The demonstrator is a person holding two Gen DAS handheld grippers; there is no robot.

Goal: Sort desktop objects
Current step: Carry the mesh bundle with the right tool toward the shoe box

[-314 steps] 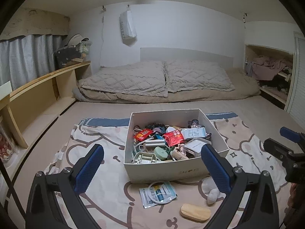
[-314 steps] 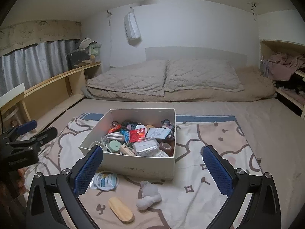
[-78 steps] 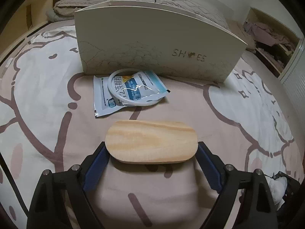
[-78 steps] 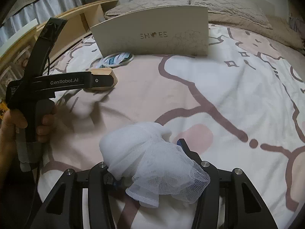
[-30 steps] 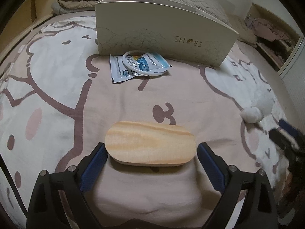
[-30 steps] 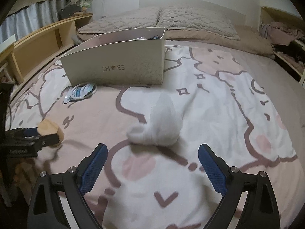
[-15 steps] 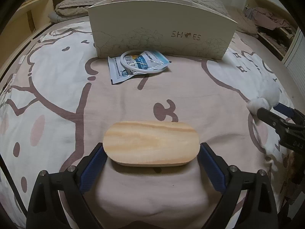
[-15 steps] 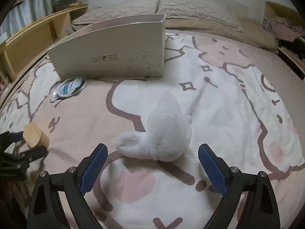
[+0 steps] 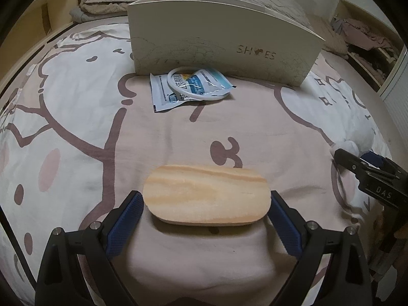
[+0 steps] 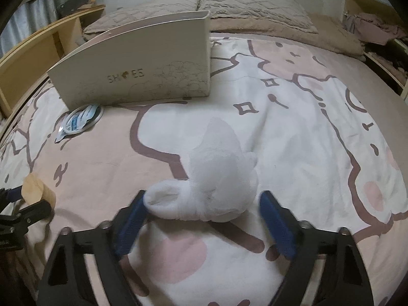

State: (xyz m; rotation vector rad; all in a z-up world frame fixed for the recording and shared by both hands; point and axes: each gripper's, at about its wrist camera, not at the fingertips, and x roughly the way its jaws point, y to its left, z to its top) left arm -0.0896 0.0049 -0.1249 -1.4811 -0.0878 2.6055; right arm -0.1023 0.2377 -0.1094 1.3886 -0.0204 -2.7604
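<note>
My left gripper (image 9: 205,213) is shut on an oval wooden block (image 9: 206,198), held by its two ends just above the printed blanket. The block also shows at the left edge of the right wrist view (image 10: 35,191). My right gripper (image 10: 202,213) is open around a white mesh bundle (image 10: 214,176) that lies on the blanket; the left pad is close to its rolled end, the right pad stands apart. A white shoe box (image 9: 224,40) stands beyond; it also shows in the right wrist view (image 10: 142,76). A blue-and-white packet with a white ring (image 9: 191,86) lies before it.
The cartoon-print blanket (image 9: 76,117) covers the bed. Pillows (image 10: 229,5) lie at the head. Wooden shelving (image 10: 38,51) runs along the left side, a cluttered shelf (image 9: 367,38) along the right. The right gripper's body (image 9: 367,173) shows at the right of the left wrist view.
My right gripper has moved forward and its fingers have narrowed around the mesh bundle. My left gripper, still holding the wooden block, has moved a little closer to the shoe box.
</note>
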